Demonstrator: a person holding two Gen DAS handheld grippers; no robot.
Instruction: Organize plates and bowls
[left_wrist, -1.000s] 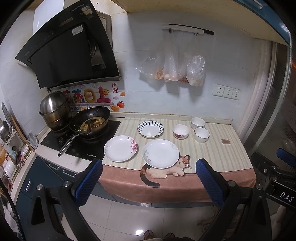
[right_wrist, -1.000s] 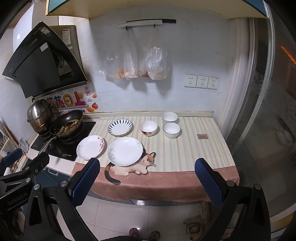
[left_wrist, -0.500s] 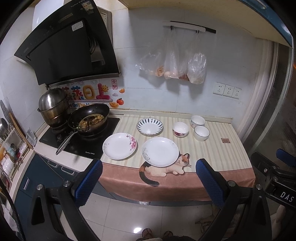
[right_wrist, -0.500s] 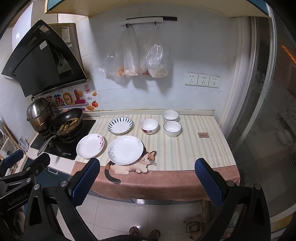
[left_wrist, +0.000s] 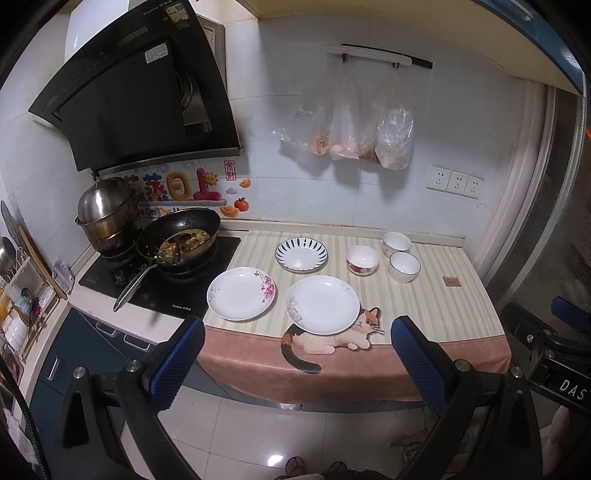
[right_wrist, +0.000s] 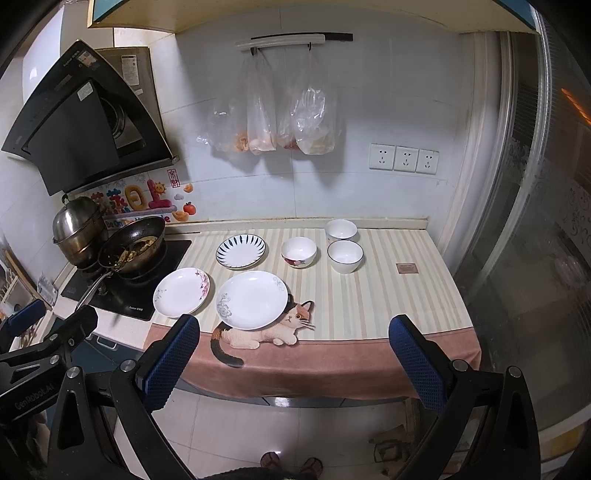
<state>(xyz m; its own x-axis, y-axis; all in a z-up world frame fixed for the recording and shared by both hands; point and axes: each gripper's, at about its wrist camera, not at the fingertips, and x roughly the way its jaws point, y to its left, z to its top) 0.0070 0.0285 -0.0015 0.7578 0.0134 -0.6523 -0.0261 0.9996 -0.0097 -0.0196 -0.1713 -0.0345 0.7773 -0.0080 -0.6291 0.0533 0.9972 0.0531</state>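
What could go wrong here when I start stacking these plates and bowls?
The plain white plate lies near the counter's front edge, so a nudge could tip it onto the floor. The floral plate sits beside the wok of food; the left tongs might knock its handle. Both tongs are open and empty.

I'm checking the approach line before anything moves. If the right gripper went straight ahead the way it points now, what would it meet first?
Probably the large white plate near the counter's front edge; the right gripper is open, apart from the counter, aimed roughly there. Depth is unclear.
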